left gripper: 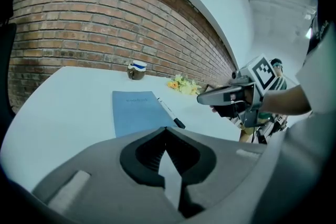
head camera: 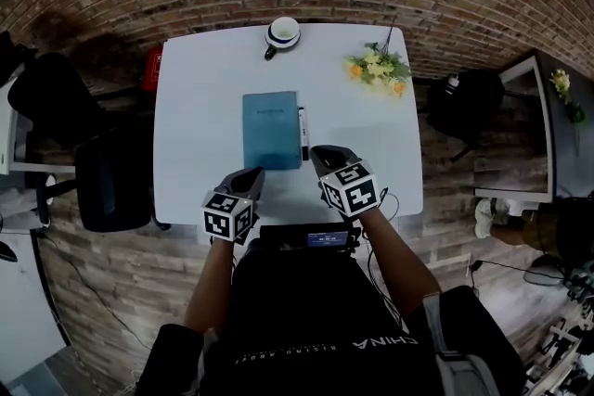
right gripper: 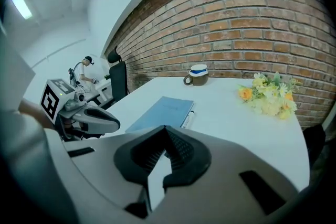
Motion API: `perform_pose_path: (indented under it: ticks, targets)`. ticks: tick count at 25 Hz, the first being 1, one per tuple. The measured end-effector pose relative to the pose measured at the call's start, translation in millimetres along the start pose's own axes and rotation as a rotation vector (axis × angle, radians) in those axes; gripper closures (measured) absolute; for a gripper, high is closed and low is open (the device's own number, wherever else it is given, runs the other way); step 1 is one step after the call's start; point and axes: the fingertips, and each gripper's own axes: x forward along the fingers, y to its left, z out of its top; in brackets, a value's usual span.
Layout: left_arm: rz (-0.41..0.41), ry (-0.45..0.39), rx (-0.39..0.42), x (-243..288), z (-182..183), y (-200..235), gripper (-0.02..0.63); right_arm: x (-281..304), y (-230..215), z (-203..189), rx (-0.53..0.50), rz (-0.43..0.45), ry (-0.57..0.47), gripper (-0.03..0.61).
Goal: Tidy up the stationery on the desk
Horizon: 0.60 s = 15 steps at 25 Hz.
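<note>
The left gripper point(head camera: 251, 173) is hovering over the near edge of the white desk point(head camera: 190, 107). Its jaws are pressed together on nothing, close to the near left corner of the blue notebook point(head camera: 272, 129). The notebook is lying flat in the middle of the desk. It is thin and flush with the surface, so closed jaws are more likely to be pushing it toward the far side than lifting it. The gripper needs to be opening before it meets the cover's edge. At the far edge a cup point(head camera: 282, 33) is standing well apart, so only a long shove of the notebook is putting it in danger.

The pen point(head camera: 303, 133) is lying just beside the notebook's right edge, perhaps touching it, and running near to far. Being round, it is probably going to roll right if nudged sideways, or slip under the cover. The right gripper point(head camera: 326, 155) is hanging just right of the pen's near end, its jaws likewise closed and empty. If it is coming down shut, it is risking flicking the pen away instead of catching it. The flowers point(head camera: 379, 67) are lying at the far right, well clear of both grippers.
</note>
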Motion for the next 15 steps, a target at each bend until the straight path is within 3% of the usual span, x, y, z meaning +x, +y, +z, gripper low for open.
perform_pose_path:
  ticks: [9, 15]
  targets:
    - [-0.074, -0.009, 0.057, -17, -14, -19, 0.603, -18, 25, -26, 0.03, -0.053, 0.004, 0.569]
    - [-0.121, -0.001, 0.073, -59, -52, -22, 0.601, -25, 74, -36, 0.055, -0.086, -0.022, 0.569]
